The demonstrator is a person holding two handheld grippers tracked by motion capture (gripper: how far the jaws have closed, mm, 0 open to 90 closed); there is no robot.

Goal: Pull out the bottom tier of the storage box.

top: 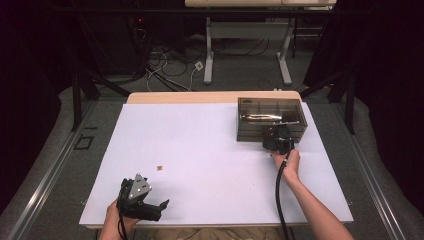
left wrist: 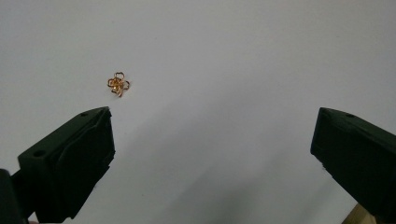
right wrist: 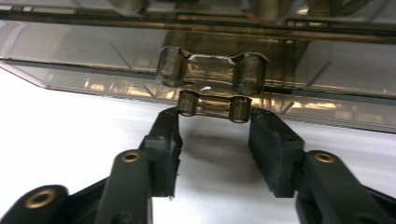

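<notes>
The high view looks forward and down over the whole white table [top: 200, 150] from the person's side. The left gripper view skims low over that surface, close to a small gold trinket [left wrist: 118, 84], also seen from above. The right gripper view faces the smoky plastic box [right wrist: 93, 46] at close range.

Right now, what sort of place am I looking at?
Probably a lab or recording workspace, not a home: a table with a plain white top, dark curtains around it, loose cables on the floor, and another bench behind.
</notes>
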